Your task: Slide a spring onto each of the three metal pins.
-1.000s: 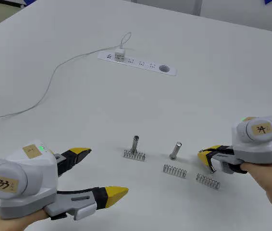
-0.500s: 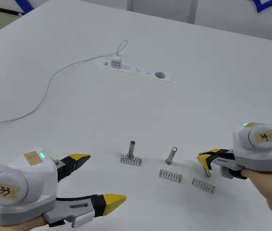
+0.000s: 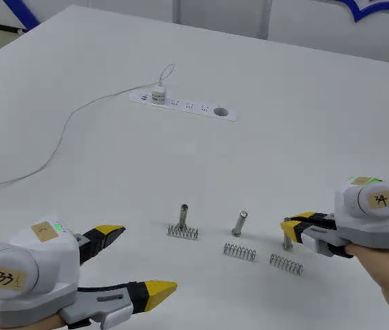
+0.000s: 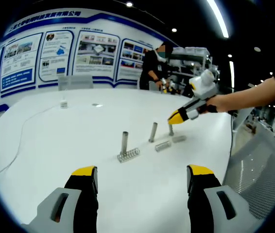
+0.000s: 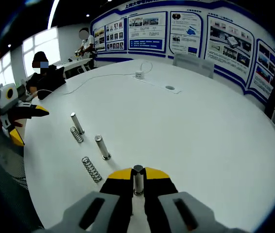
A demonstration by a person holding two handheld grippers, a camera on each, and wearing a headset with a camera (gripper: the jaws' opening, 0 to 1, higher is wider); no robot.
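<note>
Count: 3 pins, 3 springs, 2 grippers, all over the white table (image 3: 304, 137). No spring is on a pin yet.

Pins stand in a row across the head view: left pin (image 3: 183, 214), middle pin (image 3: 239, 222), right pin (image 3: 287, 240). All 3 are on end, long axis vertical, heads up. Middle pin looks a bit tilted in the head view; can't tell if that's a real lean.

Springs lie flat, long axis approx. along the row, left-right in the head view. Left spring (image 3: 183, 232) sits right against the foot of left pin, on my side. Middle spring (image 3: 240, 251) is just in front of middle pin, apart from it. Right spring (image 3: 286, 264) is near right pin, below my right gripper's nose.

My right gripper (image 3: 291, 223) has its jaws narrow, pinched on right pin near the top. The right gripper view has the pin head between the yellow tips.

My left gripper (image 3: 143, 258) has its jaws spread wide w/ nothing in them. It's held low at near left, well apart from the row, nose toward left pin. Bare table lies between it and that pin.

Around: a power strip (image 3: 181, 105) on the far side w/ a white plug (image 3: 158, 96), and a cable (image 3: 62, 134) running off left, all well apart from the work. In the left gripper view's bkgd there are wall posters (image 4: 55, 53) and a person (image 4: 154, 68) at another bench.
</note>
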